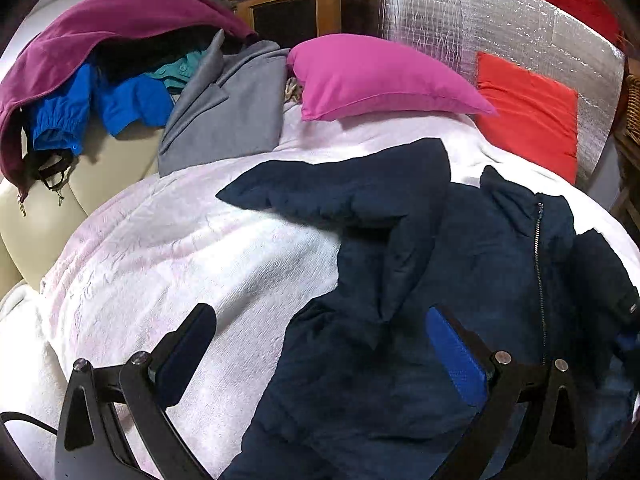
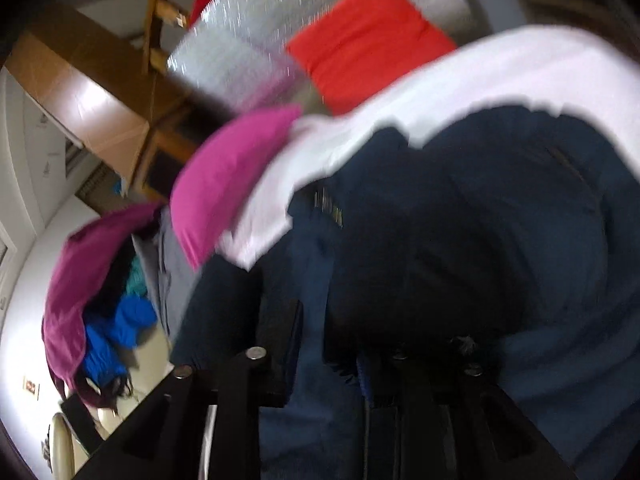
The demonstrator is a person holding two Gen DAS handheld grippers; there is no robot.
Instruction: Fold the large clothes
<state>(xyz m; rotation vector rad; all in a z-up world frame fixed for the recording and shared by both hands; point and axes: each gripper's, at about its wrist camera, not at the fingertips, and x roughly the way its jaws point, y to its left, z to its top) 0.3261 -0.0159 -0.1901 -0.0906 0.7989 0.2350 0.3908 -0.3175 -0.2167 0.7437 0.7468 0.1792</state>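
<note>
Left claw (image 1: 320,344) gapes wide over navy jacket (image 1: 440,280); right claw's (image 2: 332,336) grip unclear; pink pillow (image 1: 372,76) beyond.

Dark navy zip-front padded jacket (image 1: 460,248) lies rumpled, front up, on white blanket (image 1: 180,248).

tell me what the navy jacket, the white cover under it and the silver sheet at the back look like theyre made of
Navy jacket: looks like matte padded synthetic shell, puffy quilted folds, with a metal-looking zipper.
White cover: soft plush or terry-like cloth, with a fuzzy embossed nap.
Silver sheet: probably foil-faced insulation, a shiny reflective surface with a grid pattern.
</note>
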